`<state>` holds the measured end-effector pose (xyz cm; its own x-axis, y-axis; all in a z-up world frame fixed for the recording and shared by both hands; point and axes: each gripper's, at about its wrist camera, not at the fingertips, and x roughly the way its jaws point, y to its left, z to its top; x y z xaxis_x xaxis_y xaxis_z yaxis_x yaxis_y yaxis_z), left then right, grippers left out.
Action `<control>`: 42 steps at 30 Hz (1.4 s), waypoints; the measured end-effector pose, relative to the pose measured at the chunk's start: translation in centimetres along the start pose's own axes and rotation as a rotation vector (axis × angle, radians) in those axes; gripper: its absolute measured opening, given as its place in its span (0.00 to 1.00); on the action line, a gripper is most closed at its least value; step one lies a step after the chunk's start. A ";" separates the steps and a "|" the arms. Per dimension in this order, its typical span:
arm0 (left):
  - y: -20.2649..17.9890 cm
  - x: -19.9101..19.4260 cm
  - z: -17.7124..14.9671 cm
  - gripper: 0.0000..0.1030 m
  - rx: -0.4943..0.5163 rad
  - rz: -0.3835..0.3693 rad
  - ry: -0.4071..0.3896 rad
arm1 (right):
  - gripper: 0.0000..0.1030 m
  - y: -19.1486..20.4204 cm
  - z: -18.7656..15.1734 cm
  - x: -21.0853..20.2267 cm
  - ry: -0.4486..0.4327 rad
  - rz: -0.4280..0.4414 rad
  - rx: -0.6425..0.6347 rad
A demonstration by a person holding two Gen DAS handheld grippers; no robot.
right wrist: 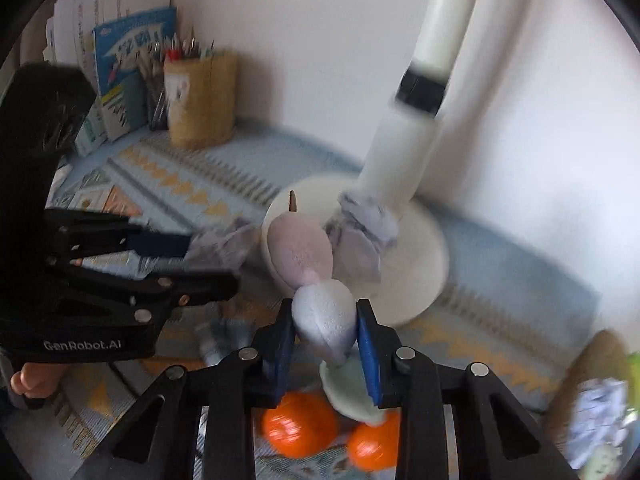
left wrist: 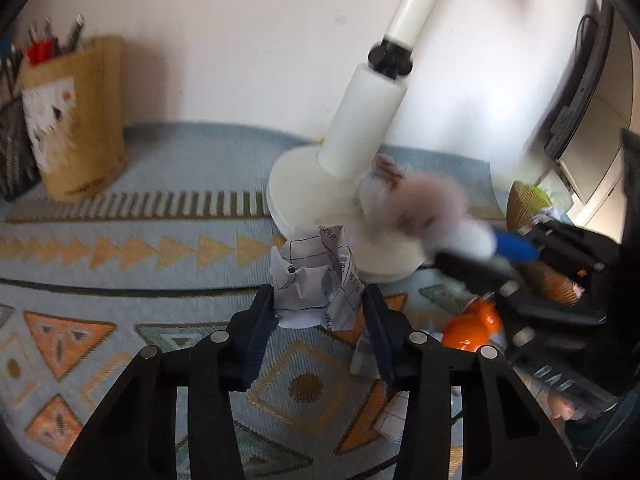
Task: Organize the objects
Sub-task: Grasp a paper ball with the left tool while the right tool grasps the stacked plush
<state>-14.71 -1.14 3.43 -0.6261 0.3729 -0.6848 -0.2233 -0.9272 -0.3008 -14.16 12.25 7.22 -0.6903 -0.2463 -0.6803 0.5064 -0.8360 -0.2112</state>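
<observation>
Left wrist view: the left gripper (left wrist: 320, 308) clamps a paper ball (left wrist: 314, 276) on the cloth (left wrist: 160, 152) beside the lamp base (left wrist: 312, 196); lift it straight up. Right wrist view: the right gripper (right wrist: 326, 332) pinches a plush toy (right wrist: 308, 264) by its narrow end, so carry it slowly clear of the oranges (right wrist: 298, 426).

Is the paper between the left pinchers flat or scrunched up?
Scrunched up. The printed paper is a crumpled ball full of creases and folds, sitting between the left gripper's fingers above the patterned cloth.
</observation>
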 end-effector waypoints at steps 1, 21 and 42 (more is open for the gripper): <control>-0.1 -0.9 0.1 0.41 -0.004 -0.004 -0.015 | 0.28 -0.3 0.2 -0.8 -0.025 -0.005 0.014; -6.7 -10.2 -14.8 0.42 -0.058 -0.049 0.008 | 0.31 -0.5 -17.5 -9.0 0.166 0.635 0.755; -8.1 -9.8 -15.6 0.45 0.007 0.057 0.002 | 0.88 3.6 -17.8 -11.7 0.141 0.015 0.451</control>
<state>4.88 3.31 2.21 -0.6368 0.3192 -0.7018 -0.1922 -0.9473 -0.2564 4.99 20.88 1.92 -0.5919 -0.2166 -0.7764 0.2191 -0.9702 0.1036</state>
